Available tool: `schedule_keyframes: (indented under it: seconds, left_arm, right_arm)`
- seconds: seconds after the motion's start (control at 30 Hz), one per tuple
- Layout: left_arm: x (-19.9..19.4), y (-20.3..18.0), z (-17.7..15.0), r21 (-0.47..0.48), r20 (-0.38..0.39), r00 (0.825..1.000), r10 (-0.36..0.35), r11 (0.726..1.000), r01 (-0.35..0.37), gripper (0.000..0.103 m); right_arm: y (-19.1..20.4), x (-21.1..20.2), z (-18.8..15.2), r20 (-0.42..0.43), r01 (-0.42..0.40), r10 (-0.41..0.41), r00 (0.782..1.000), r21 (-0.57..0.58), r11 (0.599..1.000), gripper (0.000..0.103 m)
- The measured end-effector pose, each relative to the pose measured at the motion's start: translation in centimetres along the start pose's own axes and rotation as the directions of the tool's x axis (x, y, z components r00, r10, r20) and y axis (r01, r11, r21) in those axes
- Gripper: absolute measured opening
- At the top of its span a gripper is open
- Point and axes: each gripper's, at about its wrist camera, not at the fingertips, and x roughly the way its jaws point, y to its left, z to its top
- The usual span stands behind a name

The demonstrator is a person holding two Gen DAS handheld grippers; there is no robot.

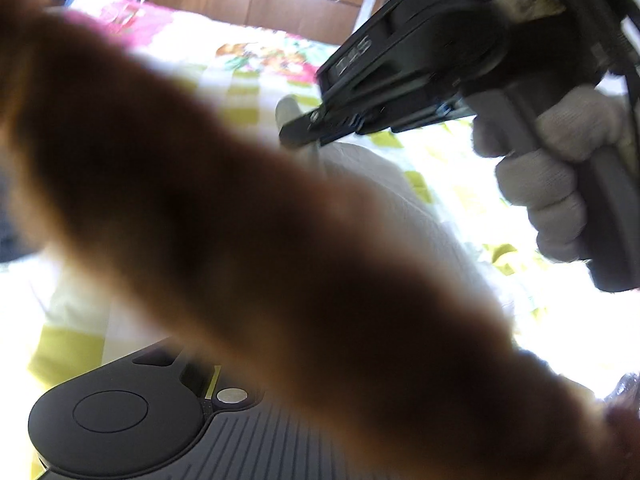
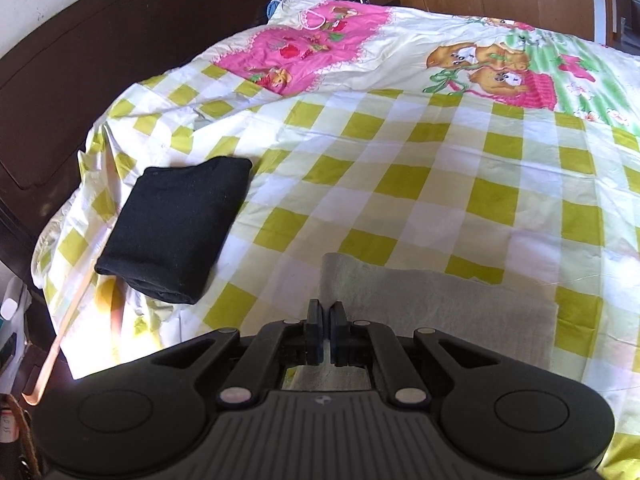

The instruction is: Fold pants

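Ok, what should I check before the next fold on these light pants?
1. Left wrist view clear: not ok, a blurred brown shape covers most of it.
2. Left gripper grip: cannot tell, its fingers are hidden.
3. Right gripper over the light grey pants: ok, jaws nearly closed; cloth pinched, cannot tell.
4. Pants flat on the checked bedsheet: ok where visible.
5. Folded black garment apart from the pants: ok.

Checked bed (image 2: 400, 168): black bundle (image 2: 176, 232), grey pants (image 2: 440, 304).
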Motion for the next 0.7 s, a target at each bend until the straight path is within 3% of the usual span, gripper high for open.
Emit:
schedule_keyframes:
  seconds: [0.27, 0.37, 0.7]
  left_arm:
    - [0.9, 1.6, -0.6, -0.026, -0.032, 0.999, 0.040, 0.999, -0.041, 0.016]
    - [1.1, 1.8, -0.8, -0.037, -0.045, 0.998, 0.049, 0.998, -0.051, 0.022]
    - [-0.7, 0.3, -0.2, 0.008, -0.016, 0.994, 0.113, 0.994, -0.113, 0.023]
  right_arm:
    - [-0.2, 6.9, -2.1, -0.042, 0.013, -0.015, 0.999, -0.038, 0.999, 0.023]
    - [0.7, 6.8, -2.3, -0.032, 0.017, -0.020, 0.999, -0.105, 0.994, 0.028]
    - [3.0, 5.1, -2.1, -0.002, 0.056, -0.058, 0.998, -0.245, 0.968, 0.033]
